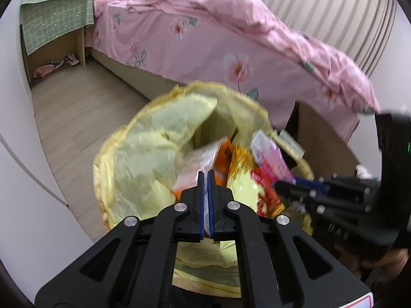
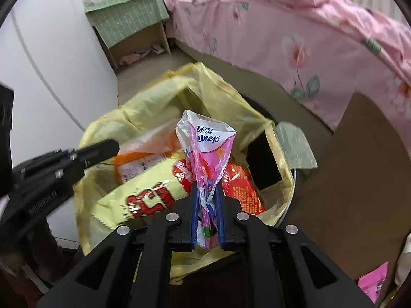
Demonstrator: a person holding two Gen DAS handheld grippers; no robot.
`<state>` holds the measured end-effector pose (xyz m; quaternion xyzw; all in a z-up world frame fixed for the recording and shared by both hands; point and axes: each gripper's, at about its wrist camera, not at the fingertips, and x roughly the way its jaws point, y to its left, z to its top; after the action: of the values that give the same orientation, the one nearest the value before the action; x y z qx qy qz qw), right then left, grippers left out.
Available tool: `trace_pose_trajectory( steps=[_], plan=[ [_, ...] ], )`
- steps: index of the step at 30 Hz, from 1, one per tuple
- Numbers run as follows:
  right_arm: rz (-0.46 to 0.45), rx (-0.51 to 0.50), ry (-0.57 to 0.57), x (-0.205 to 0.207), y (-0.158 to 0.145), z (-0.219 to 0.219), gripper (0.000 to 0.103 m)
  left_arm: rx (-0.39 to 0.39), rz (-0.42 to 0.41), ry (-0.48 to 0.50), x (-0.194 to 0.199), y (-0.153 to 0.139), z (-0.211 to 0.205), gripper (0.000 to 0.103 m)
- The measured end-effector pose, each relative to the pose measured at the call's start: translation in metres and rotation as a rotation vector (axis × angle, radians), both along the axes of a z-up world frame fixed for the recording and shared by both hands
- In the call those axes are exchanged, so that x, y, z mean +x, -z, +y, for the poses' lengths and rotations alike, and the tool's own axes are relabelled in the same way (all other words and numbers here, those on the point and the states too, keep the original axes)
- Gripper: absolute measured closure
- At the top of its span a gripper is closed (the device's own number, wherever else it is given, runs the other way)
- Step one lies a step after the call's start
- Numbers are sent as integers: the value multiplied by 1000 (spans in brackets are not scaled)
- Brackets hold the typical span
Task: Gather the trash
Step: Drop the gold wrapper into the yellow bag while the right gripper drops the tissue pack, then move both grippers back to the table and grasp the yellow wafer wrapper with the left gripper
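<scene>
A yellow trash bag (image 1: 143, 159) (image 2: 154, 95) lines a bin and stands open on the floor. Inside lie an orange packet (image 2: 143, 159), a pale yellow snack packet with red letters (image 2: 143, 195) and a red packet (image 2: 241, 190). My right gripper (image 2: 206, 188) (image 1: 277, 186) is shut on a crumpled pink tissue wrapper (image 2: 208, 148) (image 1: 272, 159), held upright over the bag's mouth. My left gripper (image 1: 205, 173) (image 2: 113, 146) is shut at the bag's near left edge, a thin strip of film pinched between its blue pads.
A bed with a pink floral cover (image 1: 205, 38) (image 2: 308, 38) runs behind the bin. A nightstand under a green cloth (image 1: 56, 18) stands far left, shoes beneath it. A white wall (image 1: 15, 154) closes the left side. Another pink wrapper (image 2: 372, 279) lies on the floor at right.
</scene>
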<state>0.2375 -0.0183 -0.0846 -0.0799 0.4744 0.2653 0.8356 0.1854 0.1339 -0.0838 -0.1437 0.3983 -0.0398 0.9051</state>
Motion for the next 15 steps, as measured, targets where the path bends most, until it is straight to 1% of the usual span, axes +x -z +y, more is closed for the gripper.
trace_pose_trajectory(
  steps=[1,2,3,4,7,9,11,13,15],
  plan=[
    [-4,-2,-5,-2,-2,1,82,-5,-9,-6,-1,-5,1,94],
    [-2,-3,-9,-4,-3,2,64,-9,-18,-13,-2,-10,2,90],
    [-1,5,-16,-7,-6,1,56,-11,-25,-19,-3,-13,3,83],
    [-11,19,-18,-12,-10,-1,56,-13,-33,-28,-5,-18,4,78],
    [-47,27,4,-26,-24,-11,55,-31,-58,-46,-9,-32,6,70],
    [-81,32,36,-36,-36,-25,48,-43,-82,-58,-15,-42,6,65],
    [-123,26,77,-49,-48,-43,47,-51,-112,-53,-20,-52,2,62],
    [-164,20,135,-66,-61,-68,46,-54,-128,-13,-24,-59,-10,60],
    [-218,28,226,-86,-73,-100,42,-58,-144,64,-29,-65,-31,60]
  ],
)
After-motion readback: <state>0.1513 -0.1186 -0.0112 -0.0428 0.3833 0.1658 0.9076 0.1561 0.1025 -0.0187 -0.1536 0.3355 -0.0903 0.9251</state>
